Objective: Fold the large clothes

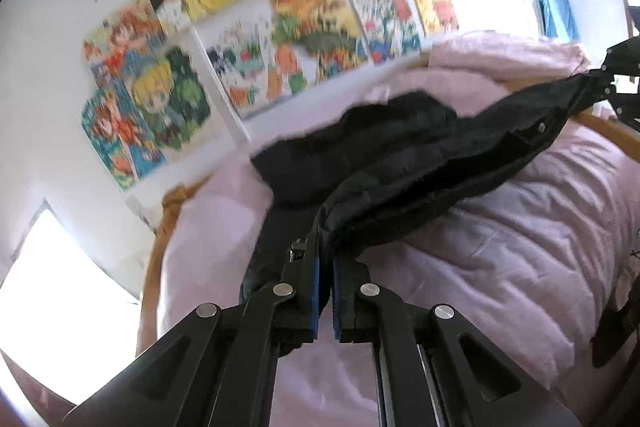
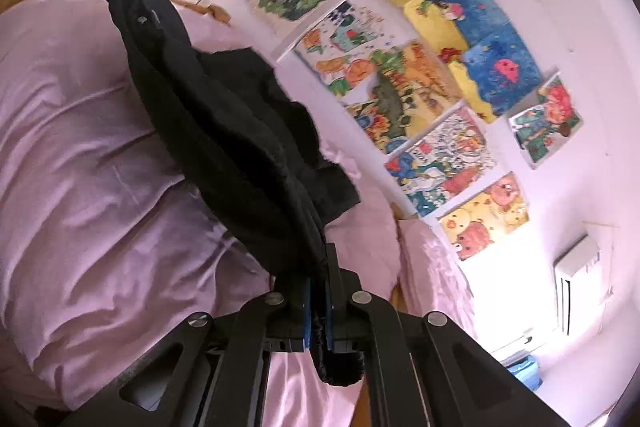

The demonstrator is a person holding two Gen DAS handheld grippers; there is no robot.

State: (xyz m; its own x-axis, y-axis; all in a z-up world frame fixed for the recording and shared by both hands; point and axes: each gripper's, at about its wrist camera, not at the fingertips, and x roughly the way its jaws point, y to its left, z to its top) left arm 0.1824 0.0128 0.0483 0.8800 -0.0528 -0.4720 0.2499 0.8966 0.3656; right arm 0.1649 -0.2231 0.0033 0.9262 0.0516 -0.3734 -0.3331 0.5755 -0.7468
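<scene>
Both grippers point a little downward, over the bed. The left gripper (image 1: 326, 259) is clenched on one end of the black garment (image 1: 400, 163), cloth pinched between its blue pads (image 1: 316, 291). The right gripper (image 2: 318, 291) is clenched on the other end, with a fold of fabric hanging below the jaws. The garment is stretched between the 2 grippers w/ its long axis going left to right, sagging in the middle, held above the pink quilt (image 1: 520, 247); its far part is bunched and seems to rest on the quilt. A small metal snap (image 1: 541, 126) shows near the right end. On the far wall hang colourful cartoon posters (image 1: 280, 27); no writing can be read, pictures too blurred.
</scene>
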